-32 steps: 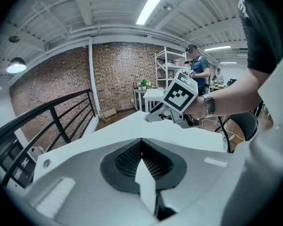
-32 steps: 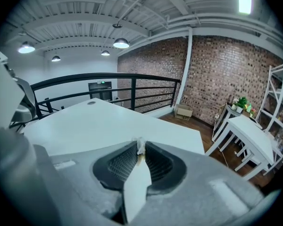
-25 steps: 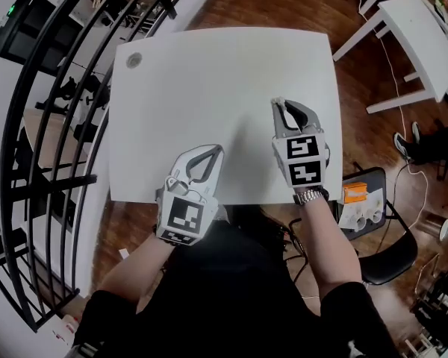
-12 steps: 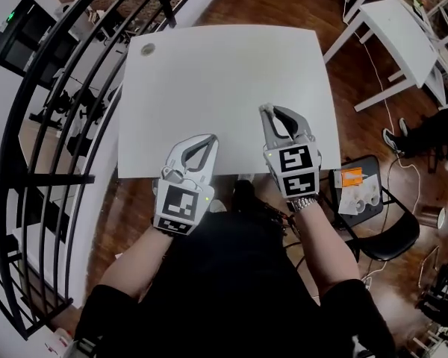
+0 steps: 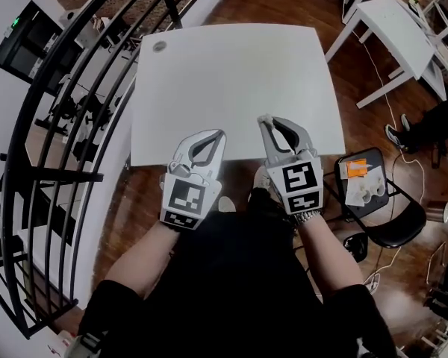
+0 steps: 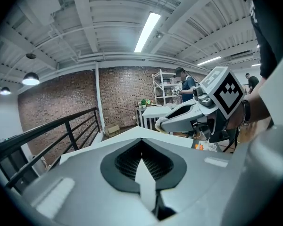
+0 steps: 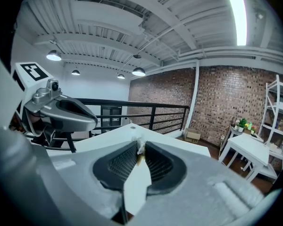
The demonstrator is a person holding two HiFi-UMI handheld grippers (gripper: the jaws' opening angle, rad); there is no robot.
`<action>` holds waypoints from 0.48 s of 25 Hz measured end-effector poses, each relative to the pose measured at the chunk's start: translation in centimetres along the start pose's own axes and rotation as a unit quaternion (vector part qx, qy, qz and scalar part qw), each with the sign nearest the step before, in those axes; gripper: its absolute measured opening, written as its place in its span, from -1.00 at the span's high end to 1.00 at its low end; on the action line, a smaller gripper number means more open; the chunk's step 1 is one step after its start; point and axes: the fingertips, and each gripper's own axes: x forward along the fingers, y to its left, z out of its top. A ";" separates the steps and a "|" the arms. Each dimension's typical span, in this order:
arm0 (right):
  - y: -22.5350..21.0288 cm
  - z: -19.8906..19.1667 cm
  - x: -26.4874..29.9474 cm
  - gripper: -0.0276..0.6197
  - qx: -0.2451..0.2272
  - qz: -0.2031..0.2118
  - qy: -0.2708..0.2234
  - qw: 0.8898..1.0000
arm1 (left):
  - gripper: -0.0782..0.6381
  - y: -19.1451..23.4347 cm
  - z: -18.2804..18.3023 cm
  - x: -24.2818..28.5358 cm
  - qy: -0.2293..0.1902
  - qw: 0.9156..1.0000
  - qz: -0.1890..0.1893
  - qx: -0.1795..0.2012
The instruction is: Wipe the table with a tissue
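Observation:
The white table [image 5: 231, 73] fills the middle of the head view. My right gripper [image 5: 263, 119] hangs over its near edge, jaws closed on a small crumpled scrap of tissue [image 7: 140, 146] that pokes out at the tips, white with a yellowish spot. My left gripper [image 5: 219, 133] is beside it on the left, also over the near edge, jaws pressed together with nothing between them. In the left gripper view the right gripper [image 6: 188, 114] shows at the right. The right gripper view has the left gripper [image 7: 61, 109] at its left. Both point level across the tabletop.
A small round disc [image 5: 159, 47] sits at the table's far left corner. A black curved railing [image 5: 75, 125] runs along the left. A black chair [image 5: 377, 207] holding an orange item stands at the right, and another white table [image 5: 392, 21] at the upper right.
Both grippers have drawn back from over the tabletop to its near edge, closer to the person. The table now lies farther off in the head view.

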 end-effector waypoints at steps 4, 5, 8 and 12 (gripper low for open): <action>1.1 0.6 -1.4 0.78 0.003 0.009 -0.013 1.000 | 0.73 -0.2 0.6 -0.7 -0.005 1.000 0.005 -0.001; 1.3 0.9 -1.6 0.78 0.003 0.012 -0.017 1.000 | 0.73 -0.2 0.7 -0.8 -0.007 1.000 0.006 -0.001; 1.6 1.7 -2.0 0.78 0.000 0.018 -0.028 0.999 | 0.73 -0.1 1.1 -0.9 -0.010 1.000 0.012 -0.002; 1.6 2.3 -2.5 0.78 -0.010 0.031 -0.038 0.999 | 0.73 -0.2 1.7 -0.4 -0.017 1.000 0.023 -0.007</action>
